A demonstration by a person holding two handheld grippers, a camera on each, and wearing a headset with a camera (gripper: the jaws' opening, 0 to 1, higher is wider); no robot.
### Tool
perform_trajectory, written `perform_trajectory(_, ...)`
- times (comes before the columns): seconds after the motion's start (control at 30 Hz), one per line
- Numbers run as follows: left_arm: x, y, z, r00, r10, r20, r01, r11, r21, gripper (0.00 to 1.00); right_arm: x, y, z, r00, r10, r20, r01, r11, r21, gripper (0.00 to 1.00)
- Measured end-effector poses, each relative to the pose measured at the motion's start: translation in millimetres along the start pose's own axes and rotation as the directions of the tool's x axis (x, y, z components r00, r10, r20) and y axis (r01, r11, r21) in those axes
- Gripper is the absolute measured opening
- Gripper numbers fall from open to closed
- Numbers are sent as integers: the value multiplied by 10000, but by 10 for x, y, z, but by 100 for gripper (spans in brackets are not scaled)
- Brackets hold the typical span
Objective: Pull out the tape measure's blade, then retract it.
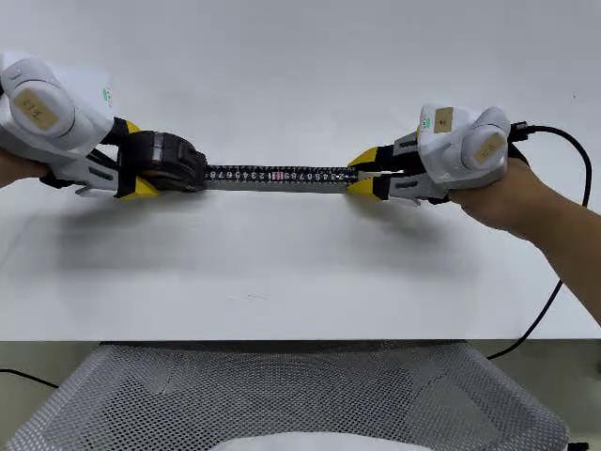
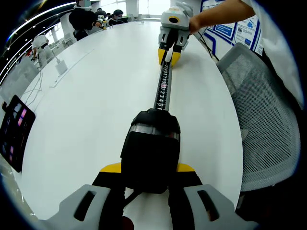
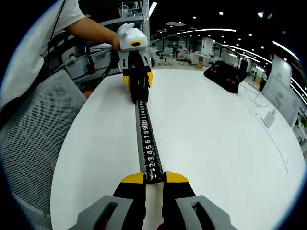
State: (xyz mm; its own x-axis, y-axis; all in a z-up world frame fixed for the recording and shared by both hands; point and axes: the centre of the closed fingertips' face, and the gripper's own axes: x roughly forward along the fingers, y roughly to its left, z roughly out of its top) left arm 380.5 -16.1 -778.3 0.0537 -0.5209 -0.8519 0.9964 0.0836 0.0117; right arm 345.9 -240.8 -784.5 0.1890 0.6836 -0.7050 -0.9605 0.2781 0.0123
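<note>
**Head view: blade stretched between two clenched grippers**

Head view, mid-left of the frame: the left gripper [image 1: 139, 160] is held level, its jaws clenched on the tape measure's black case [image 1: 174, 162], low over the white table [image 1: 300, 272]. The left hand [image 1: 14, 169] grips it at the frame's left edge. At mid-right the right gripper [image 1: 363, 172], held level by the right hand [image 1: 498, 193], pinches the tip of the blade [image 1: 277, 176]. The blade spans straight between them, numbers up.

In the left gripper view the case [image 2: 151, 148] sits at lower centre and the blade [image 2: 163, 86] runs up the frame. In the right gripper view the blade [image 3: 146, 139] starts between the jaws at bottom centre and reaches the case [image 3: 139, 88] in the upper half.
</note>
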Motion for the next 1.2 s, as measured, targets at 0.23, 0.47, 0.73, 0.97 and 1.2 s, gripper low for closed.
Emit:
perform_trajectory(0.23, -13, -15, 10, 10000, -2, -8, 2, 10000, 10, 29, -82, -4, -85, 9999, -94, -140, 94, 9999, 45, 8)
perform_trajectory(0.47, -21, -27, 21, 10000, -13, -39, 13, 10000, 40, 29, -174, -23, -194, 9993, -213, -314, 217, 9997, 122, 8)
perform_trajectory(0.73, -27, -26, 26, 10000, -21, -58, 21, 10000, 49, 29, -233, -33, -238, 9989, -248, -399, 253, 9996, 117, 8)
perform_trajectory(0.97, -27, -24, 25, 10000, -23, -57, 24, 10000, 82, 29, -292, -54, -304, 9980, -316, -541, 322, 9994, 95, 8)
perform_trajectory(1.2, -20, -15, 15, 10000, -21, -50, 21, 9999, 112, 29, -324, -71, -380, 9971, -398, -644, 412, 9989, 212, 8)
